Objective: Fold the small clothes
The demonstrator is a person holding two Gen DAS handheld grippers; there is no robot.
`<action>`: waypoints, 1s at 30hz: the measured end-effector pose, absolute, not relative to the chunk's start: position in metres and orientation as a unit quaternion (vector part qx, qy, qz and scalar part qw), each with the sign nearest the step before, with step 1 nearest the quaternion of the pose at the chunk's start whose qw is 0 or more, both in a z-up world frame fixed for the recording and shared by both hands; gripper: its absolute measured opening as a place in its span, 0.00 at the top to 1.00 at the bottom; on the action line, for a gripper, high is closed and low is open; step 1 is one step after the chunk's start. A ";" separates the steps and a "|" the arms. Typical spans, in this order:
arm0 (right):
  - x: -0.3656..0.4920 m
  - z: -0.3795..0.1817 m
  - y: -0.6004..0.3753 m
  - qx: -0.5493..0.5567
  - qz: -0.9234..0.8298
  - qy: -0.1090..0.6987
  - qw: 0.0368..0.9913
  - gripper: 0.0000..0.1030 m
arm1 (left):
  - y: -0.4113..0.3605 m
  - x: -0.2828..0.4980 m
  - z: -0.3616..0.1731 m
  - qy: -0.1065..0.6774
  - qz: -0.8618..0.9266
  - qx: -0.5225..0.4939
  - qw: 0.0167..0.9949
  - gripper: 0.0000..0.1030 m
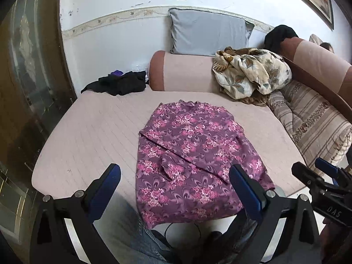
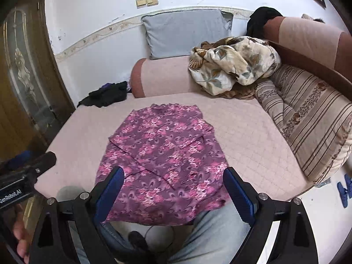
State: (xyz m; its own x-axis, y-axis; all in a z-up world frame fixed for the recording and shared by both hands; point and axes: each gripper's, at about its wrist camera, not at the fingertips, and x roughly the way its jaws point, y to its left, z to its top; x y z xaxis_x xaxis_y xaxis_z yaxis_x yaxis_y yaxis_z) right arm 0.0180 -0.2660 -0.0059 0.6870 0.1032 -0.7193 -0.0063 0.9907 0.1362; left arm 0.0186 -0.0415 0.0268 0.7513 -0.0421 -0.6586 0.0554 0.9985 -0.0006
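Clearly both tools hung spread and empty: left tool (image 1: 176, 184), right tool (image 2: 173, 187). Purple top (image 1: 189, 151) lay part-folded on the sofa (image 1: 92, 132), hem overhanging. Best pinch both near corners evenly.

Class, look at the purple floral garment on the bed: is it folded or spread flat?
Partly folded. The purple floral garment lies on the bed with one flap turned over it, leaving a diagonal edge across its middle.

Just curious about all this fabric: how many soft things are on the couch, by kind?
Purple floral garment: 1
Black clothes pile: 1
Cream floral blanket: 1
Grey pillow: 1
Striped brown cushion: 1
Total: 5
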 end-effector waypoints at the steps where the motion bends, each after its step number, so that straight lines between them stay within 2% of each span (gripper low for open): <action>1: 0.016 -0.004 -0.265 0.058 0.027 0.395 0.916 0.08 | -0.041 0.016 0.027 0.350 -0.025 0.010 0.936 0.04; 13: -0.003 0.014 -0.247 0.026 0.019 0.378 0.925 0.08 | -0.032 0.001 0.028 0.346 -0.021 -0.004 0.938 0.04; 30: 0.020 -0.002 -0.251 0.033 0.015 0.404 0.914 0.08 | -0.028 0.025 0.018 0.371 -0.014 -0.006 0.929 0.04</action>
